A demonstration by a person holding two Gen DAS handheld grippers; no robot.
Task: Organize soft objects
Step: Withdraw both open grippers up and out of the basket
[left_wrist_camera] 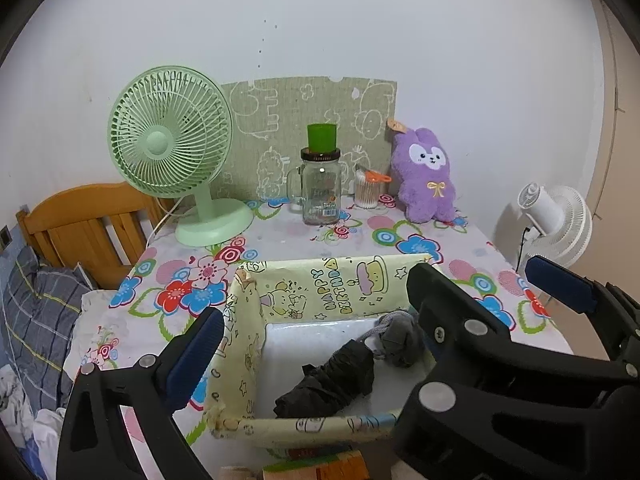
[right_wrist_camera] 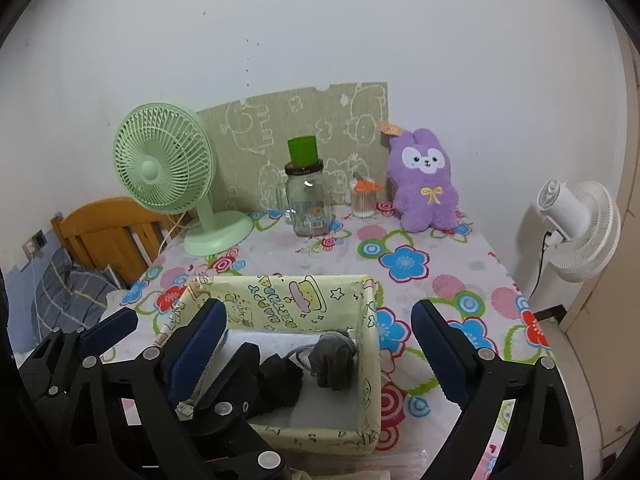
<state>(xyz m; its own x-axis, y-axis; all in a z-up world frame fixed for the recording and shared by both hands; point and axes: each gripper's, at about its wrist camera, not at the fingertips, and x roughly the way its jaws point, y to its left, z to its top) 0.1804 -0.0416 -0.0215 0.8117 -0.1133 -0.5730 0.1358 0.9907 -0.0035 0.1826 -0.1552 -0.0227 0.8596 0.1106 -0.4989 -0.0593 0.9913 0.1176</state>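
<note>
A black rolled sock (left_wrist_camera: 326,380) and a grey rolled sock (left_wrist_camera: 400,338) lie side by side on the white floor of the yellow birthday-print fabric box (left_wrist_camera: 328,292), which sits at the tabletop's near edge. Both grippers hover over the box, jaws wide with nothing between them: the left gripper (left_wrist_camera: 316,308) and the right gripper (right_wrist_camera: 320,320). At the far edge stand a green desk fan (left_wrist_camera: 172,140), a glass jar (left_wrist_camera: 320,188) and a purple plush rabbit (left_wrist_camera: 426,176).
</note>
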